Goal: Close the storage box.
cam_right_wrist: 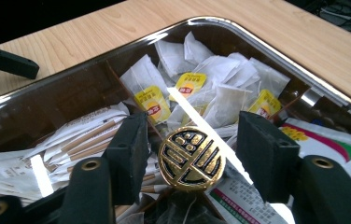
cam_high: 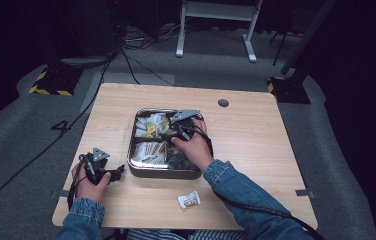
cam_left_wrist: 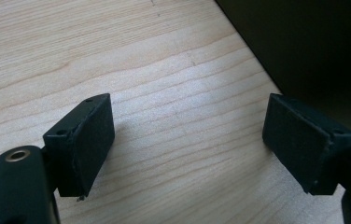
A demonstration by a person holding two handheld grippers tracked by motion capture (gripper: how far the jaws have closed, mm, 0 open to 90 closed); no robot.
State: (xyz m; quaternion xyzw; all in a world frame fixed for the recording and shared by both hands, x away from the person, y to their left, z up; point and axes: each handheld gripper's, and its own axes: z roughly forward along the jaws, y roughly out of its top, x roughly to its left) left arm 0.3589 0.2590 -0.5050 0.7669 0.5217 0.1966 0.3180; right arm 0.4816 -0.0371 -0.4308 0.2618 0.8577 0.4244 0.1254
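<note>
My right gripper [cam_right_wrist: 192, 154] sits over the metal tray [cam_high: 137, 170] mid-bench, jaws apart around the round black-and-gold knob [cam_right_wrist: 191, 159], not pressing it. Yellow tea-bag tags [cam_right_wrist: 152, 103] carry red print too small to read; paper stick packets [cam_right_wrist: 87, 133] fill the next compartment. Left gripper [cam_left_wrist: 187, 140] rests open over bare light-wood bench [cam_high: 246, 135]. One loose sachet [cam_high: 189, 200] near the front edge, grey carpet, dark room

A small white packet [cam_high: 189, 199], label too blurred to read, lies on the wooden table [cam_high: 246, 135] near its front edge.
</note>
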